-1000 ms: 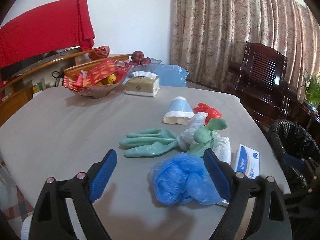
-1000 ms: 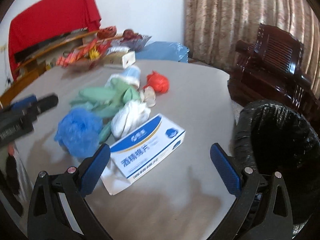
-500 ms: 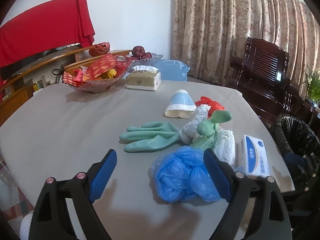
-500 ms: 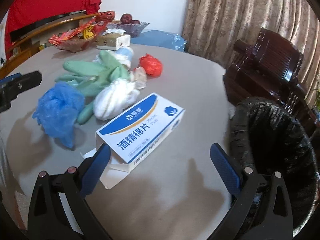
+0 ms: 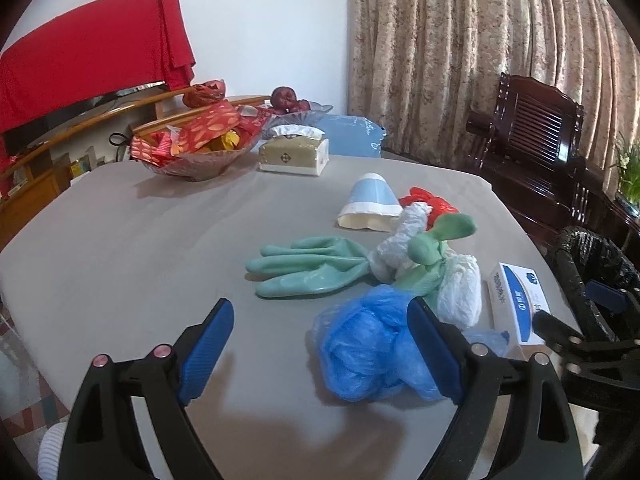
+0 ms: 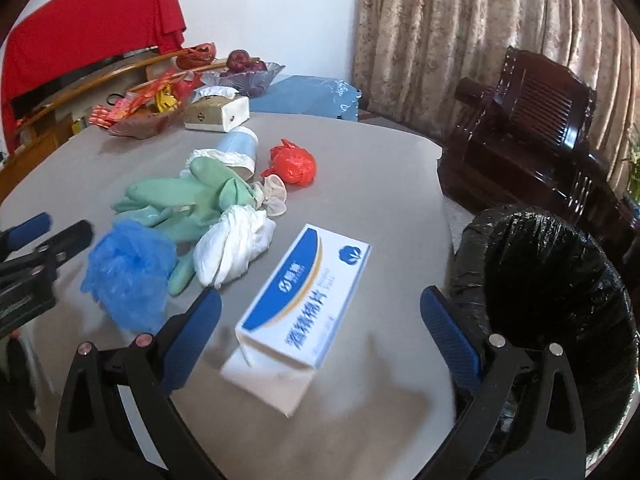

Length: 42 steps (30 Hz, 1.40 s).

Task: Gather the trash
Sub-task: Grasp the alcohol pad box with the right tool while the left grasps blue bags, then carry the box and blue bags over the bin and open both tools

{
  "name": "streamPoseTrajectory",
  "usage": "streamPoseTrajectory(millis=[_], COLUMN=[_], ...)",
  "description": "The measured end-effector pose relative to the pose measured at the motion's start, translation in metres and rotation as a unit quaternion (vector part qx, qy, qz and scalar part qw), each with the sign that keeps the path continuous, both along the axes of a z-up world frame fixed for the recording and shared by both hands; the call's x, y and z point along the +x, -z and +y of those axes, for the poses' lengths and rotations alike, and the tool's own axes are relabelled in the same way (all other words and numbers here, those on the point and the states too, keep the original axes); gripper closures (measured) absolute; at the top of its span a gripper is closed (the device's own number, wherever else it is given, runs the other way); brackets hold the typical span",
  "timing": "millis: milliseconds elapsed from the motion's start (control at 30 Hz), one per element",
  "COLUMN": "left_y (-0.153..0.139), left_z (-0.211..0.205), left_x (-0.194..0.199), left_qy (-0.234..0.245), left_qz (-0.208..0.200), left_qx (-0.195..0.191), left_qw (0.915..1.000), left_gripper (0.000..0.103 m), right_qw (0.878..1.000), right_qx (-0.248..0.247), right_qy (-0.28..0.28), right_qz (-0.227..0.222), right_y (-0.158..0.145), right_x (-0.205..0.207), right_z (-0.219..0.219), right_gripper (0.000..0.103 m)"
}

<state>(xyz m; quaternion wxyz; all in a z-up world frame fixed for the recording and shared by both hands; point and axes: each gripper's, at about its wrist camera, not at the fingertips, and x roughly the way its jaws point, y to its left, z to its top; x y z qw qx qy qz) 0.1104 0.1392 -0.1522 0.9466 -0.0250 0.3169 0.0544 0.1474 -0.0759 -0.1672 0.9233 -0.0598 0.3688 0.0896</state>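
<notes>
Trash lying heaped on a grey table (image 5: 120, 248), both grippers hovering released above it.

Left wrist view: the left gripper (image 5: 320, 344) is hanging with its jaws spread wide and nothing between them, its right finger overlapping a crumpled blue plastic bag (image 5: 372, 352); beyond are lying green rubber gloves (image 5: 308, 272), white plastic wads (image 5: 460, 288), a blue paper cup (image 5: 372, 200) on its side and a red bag (image 5: 424, 200), while a far bowl (image 5: 192, 160) is holding red packets beside a tissue box (image 5: 294, 154).
Right wrist view: the right gripper (image 6: 320, 336) is gaping, empty, just above a white-and-blue box (image 6: 304, 296) printed with Chinese characters I cannot read surely; a black-lined bin (image 6: 548, 280) is standing right of the table, with curtains (image 6: 480, 40) and a dark wooden chair (image 6: 532, 128) behind.
</notes>
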Motion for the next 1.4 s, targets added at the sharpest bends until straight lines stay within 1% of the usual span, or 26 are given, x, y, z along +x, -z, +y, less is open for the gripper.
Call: streamPoseTrajectory(millis=[167,200,267,333,400,533,700,800,967,1033,1100,1200,1233,1267,1333,1400], left_y=[0.0,0.0,0.001,0.004,0.008,0.012,0.019,0.025,0.039,0.045,0.052,0.056,0.055,0.054,0.05,0.043], left_z=[0.007,0.008,0.009,0.009,0.008,0.003,-0.011,-0.022,-0.033,-0.035,-0.035,-0.029,-0.029,-0.029,-0.027,-0.024], left_x=[0.0,0.0,0.001,0.001,0.001,0.001,0.002,0.004,0.013,0.017,0.022,0.021,0.021,0.02,0.016,0.009], left_qy=[-0.005,-0.005,-0.004,-0.002,0.0,0.008,0.025,0.034,0.035,0.035,0.034,0.029,0.03,0.03,0.026,0.023], left_qz=[-0.003,-0.003,-0.004,-0.001,0.003,0.01,0.02,0.03,0.05,0.058,0.072,0.077,0.076,0.075,0.072,0.062], left_qx=[-0.004,-0.005,-0.007,-0.01,-0.013,-0.021,-0.025,-0.031,-0.029,-0.037,-0.041,-0.054,-0.055,-0.052,-0.05,-0.051], left_qw=[1.0,1.0,1.0,0.9999,0.9999,0.9997,0.9992,0.9985,0.9977,0.997,0.996,0.9951,0.9951,0.9953,0.9958,0.9965], left_gripper=[0.016,0.016,0.016,0.016,0.016,0.016,0.016,0.016,0.016,0.019,0.042,0.055,0.056,0.059,0.06,0.061], right_qw=[0.999,0.999,0.998,0.998,0.998,0.998,0.999,0.999,0.998,0.998,0.998,0.998,0.998,0.998,0.997,0.997], right_qx=[-0.009,-0.01,0.0,0.005,0.004,0.003,-0.001,0.0,0.015,0.013,0.01,0.006,0.005,0.004,0.003,-0.001], right_qy=[0.027,0.031,0.032,0.033,0.023,0.009,-0.002,-0.004,0.0,-0.001,-0.003,-0.001,0.001,0.002,0.007,0.01], right_qz=[0.02,0.033,0.051,0.056,0.062,0.068,0.048,0.046,0.057,0.06,0.06,0.065,0.066,0.068,0.072,0.077], right_y=[0.023,0.028,0.033,0.033,0.035,0.032,0.014,0.009,0.014,0.016,0.019,0.023,0.025,0.027,0.03,0.034], right_x=[0.018,0.021,0.025,0.026,0.026,0.023,0.014,0.01,0.01,0.009,0.009,0.011,0.012,0.013,0.014,0.014], right_z=[0.012,0.013,0.011,0.008,0.008,0.008,-0.001,-0.009,-0.02,-0.021,-0.02,-0.019,-0.02,-0.02,-0.021,-0.022], right_gripper=[0.006,0.008,0.023,0.026,0.038,0.042,0.048,0.051,0.051,0.051,0.05,0.049,0.048,0.043,0.039,0.038])
